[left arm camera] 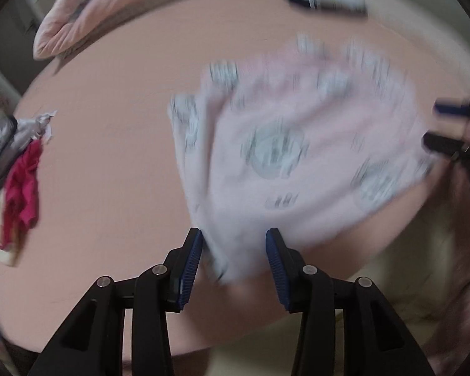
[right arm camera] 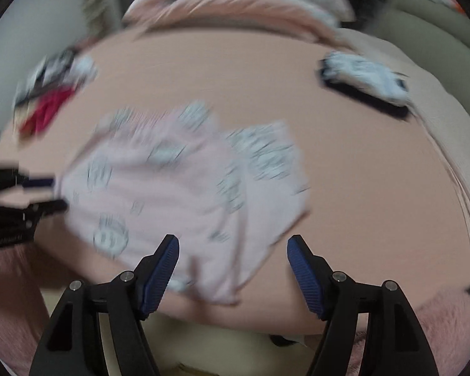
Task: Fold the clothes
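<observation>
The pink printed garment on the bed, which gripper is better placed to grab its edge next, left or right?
Left, probably. The left gripper has the pink printed garment edge between its pads; the right gripper straddles mostly bare sheet.

A pink quilt [left arm camera: 87, 9] is lying bunched at the far edge of the peach sheet [left arm camera: 109, 125], cream floor [left arm camera: 376, 297] showing below.
</observation>
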A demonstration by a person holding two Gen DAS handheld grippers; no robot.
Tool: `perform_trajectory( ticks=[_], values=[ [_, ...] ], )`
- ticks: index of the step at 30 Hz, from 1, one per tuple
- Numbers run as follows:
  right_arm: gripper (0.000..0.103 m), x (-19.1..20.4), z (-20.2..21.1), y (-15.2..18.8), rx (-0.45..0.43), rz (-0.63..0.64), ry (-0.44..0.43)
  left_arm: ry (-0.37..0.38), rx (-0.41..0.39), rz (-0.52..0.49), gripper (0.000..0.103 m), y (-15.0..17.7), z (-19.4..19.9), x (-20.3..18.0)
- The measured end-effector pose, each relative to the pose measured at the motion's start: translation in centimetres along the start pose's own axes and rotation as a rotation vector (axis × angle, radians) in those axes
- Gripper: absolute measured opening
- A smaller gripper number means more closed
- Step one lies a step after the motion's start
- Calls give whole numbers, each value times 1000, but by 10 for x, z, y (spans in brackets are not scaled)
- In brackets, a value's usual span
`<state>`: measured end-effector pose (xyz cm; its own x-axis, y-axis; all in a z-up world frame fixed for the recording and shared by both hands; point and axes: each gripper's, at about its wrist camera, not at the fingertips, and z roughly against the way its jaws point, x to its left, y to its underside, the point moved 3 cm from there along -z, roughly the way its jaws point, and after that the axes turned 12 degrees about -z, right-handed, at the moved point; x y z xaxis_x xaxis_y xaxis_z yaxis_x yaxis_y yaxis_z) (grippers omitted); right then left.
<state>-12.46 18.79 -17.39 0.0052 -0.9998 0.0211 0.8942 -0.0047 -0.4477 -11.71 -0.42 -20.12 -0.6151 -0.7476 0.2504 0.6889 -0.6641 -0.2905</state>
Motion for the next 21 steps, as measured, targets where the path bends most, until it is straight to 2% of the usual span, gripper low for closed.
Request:
perform_trajectory(
  ticks=[2,3,4,6,7,8,10,13,15,17,19,20,21],
  values=[
    [69,-6,-12,13,35,11,62,-17,23,79,51,10,3,19],
    [70,-15,-11,13,53,-38,53,-25,35,122,51,15,5,29],
    [70,-26,-10,11,71,-99,33,-65,45,133,51,18,7,37],
    [70,-39,-4,6,41,-132,110,-133,46,147,50,22,13,50],
    [70,-45,-2,4,22,-143,154,-112,14,174,50,29,23,58],
    [70,-49,-2,3,25,-177,118,-55,-31,214,50,25,28,58],
    [72,-56,-4,1,41,-256,4,71,-122,286,50,15,36,56],
    [72,-68,-21,0,120,-437,-189,206,-229,292,50,2,49,41],
    [75,-69,-26,-5,114,-451,-211,285,-284,300,50,-3,52,35],
    [74,-63,-30,-10,108,-402,-212,347,-312,326,50,-5,48,32],
    [60,-51,-32,-15,111,-333,-203,383,-316,346,50,-6,41,25],
    [49,-45,-33,-17,113,-299,-198,383,-304,353,50,-6,36,19],
    [34,-42,-33,-22,117,-293,-232,371,-294,354,50,-4,34,19]
  ],
)
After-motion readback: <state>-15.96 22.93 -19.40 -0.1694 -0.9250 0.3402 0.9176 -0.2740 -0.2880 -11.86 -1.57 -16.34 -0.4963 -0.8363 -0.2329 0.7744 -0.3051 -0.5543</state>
